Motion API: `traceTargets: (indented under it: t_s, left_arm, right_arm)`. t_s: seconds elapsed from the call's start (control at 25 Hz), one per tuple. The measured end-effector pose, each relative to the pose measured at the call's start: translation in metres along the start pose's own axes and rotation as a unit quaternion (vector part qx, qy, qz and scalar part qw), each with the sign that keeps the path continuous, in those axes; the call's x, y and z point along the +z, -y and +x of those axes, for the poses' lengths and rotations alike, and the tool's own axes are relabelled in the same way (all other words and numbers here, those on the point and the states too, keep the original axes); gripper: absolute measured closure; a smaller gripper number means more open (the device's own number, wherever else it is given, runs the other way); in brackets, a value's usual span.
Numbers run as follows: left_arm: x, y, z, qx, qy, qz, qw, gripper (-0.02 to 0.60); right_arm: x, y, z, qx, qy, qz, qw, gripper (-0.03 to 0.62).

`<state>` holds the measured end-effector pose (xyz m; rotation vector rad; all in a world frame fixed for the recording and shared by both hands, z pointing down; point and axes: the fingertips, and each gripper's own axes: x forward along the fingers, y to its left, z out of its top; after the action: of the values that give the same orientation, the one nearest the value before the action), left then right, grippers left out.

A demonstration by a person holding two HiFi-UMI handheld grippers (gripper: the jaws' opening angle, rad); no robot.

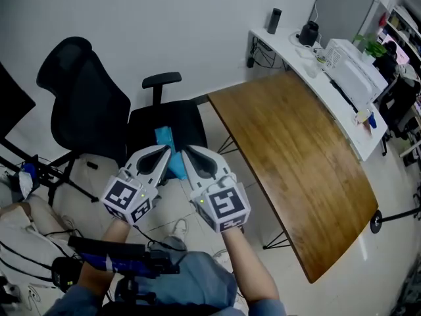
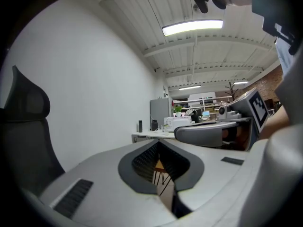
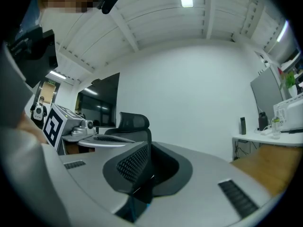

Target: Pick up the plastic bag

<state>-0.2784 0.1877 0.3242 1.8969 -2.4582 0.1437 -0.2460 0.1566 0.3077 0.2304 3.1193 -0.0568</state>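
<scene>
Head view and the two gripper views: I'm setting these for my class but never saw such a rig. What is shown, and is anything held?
There is no robot. A person holds a left hand-held gripper and a right hand-held gripper, each with two jaws; the marker cubes belong to them. The head view comes from a camera on the person's head, looking down. The other two come from cameras riding on the grippers, looking along their jaws. Both grippers point level, tips close together, above a black office chair. A blue plastic bag shows over the chair seat, between the tips. Both pairs of jaws stand together. A blue sliver shows low between the right jaws, but whether they pinch the bag cannot be told.
</scene>
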Motion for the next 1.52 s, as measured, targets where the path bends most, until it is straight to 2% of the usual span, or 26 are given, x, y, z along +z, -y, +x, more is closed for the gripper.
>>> traceTargets:
  t_s: [0.12, 0.32, 0.4, 0.64, 0.84, 0.92, 1.04, 1.24, 1.52]
  left_arm:
    - [-0.007, -0.009, -0.002, 0.004, 0.003, -0.001, 1.0000, 0.571]
    - [-0.029, -0.018, 0.002, -0.007, -0.003, -0.004, 1.0000, 0.569]
    - [-0.037, -0.021, 0.004, -0.010, -0.010, -0.006, 0.9999, 0.567]
    - [-0.073, -0.023, 0.014, -0.047, -0.023, -0.021, 0.9984, 0.541]
    - [-0.106, -0.032, 0.031, -0.072, -0.054, -0.025, 0.9957, 0.540]
    - [-0.119, -0.036, 0.037, -0.079, -0.062, -0.028, 0.9946, 0.540]
    - [-0.137, -0.045, 0.048, -0.084, -0.070, -0.035, 0.9934, 0.540]
    - [-0.166, -0.047, 0.067, -0.105, -0.091, -0.040, 0.9895, 0.540]
    - [-0.204, -0.042, 0.082, -0.133, -0.122, -0.040, 0.9829, 0.540]
  right_arm:
    - [-0.008, -0.004, 0.010, 0.002, -0.004, 0.014, 1.000, 0.523]
    - [-0.033, -0.002, 0.021, -0.018, -0.022, 0.045, 0.999, 0.522]
    - [-0.048, 0.003, 0.024, -0.029, -0.029, 0.061, 0.997, 0.497]
    - [-0.099, 0.015, 0.029, -0.072, -0.048, 0.109, 0.990, 0.491]
    - [-0.142, 0.025, 0.040, -0.105, -0.066, 0.142, 0.982, 0.491]
    - [-0.164, 0.027, 0.044, -0.118, -0.076, 0.162, 0.977, 0.468]
    - [-0.199, 0.032, 0.048, -0.141, -0.092, 0.192, 0.967, 0.456]
    - [-0.261, 0.045, 0.041, -0.209, -0.118, 0.248, 0.939, 0.441]
    - [-0.328, 0.042, 0.037, -0.246, -0.137, 0.339, 0.898, 0.421]
